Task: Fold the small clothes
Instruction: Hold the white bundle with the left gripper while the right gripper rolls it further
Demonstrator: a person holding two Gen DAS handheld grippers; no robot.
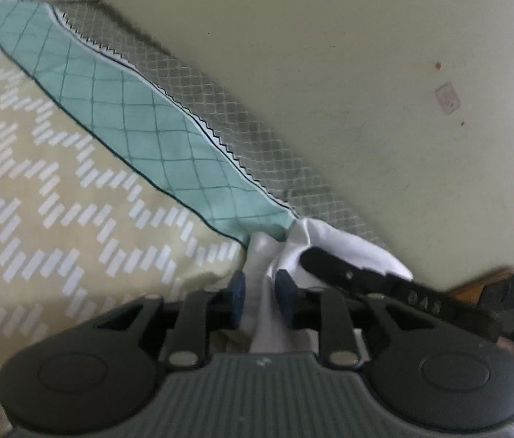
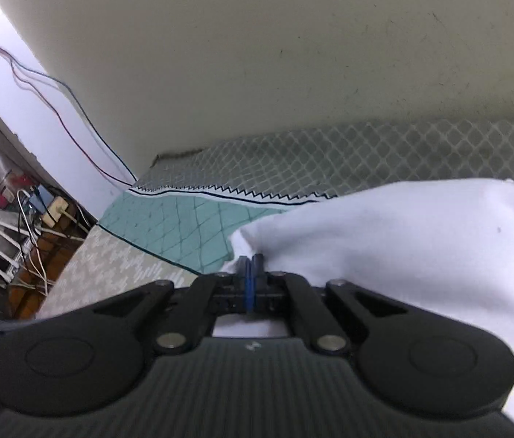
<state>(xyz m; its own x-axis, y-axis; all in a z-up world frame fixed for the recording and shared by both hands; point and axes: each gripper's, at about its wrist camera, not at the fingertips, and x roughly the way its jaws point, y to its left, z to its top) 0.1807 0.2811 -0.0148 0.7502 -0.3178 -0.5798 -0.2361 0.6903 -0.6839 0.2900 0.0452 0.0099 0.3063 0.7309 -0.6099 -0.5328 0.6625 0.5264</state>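
Both grippers hold the white garment, lifted just above the bed: the fold looks begun, not yet laid.

The white garment hangs over the teal quilted band of the bedcover. The left gripper has a bunched fold of it between its blue pads, the jaws narrowly apart with cloth filling the gap; whether they press firmly I cannot tell. The right gripper is pinched tight on another edge. Next, I judge, both must carry the held edge across in step and set it down flat. Beyond the garment lie the yellow patterned cover, a grey lattice strip and the cream wall. Left of the garment, past the bed edge, are loose wires and a cluttered floor.
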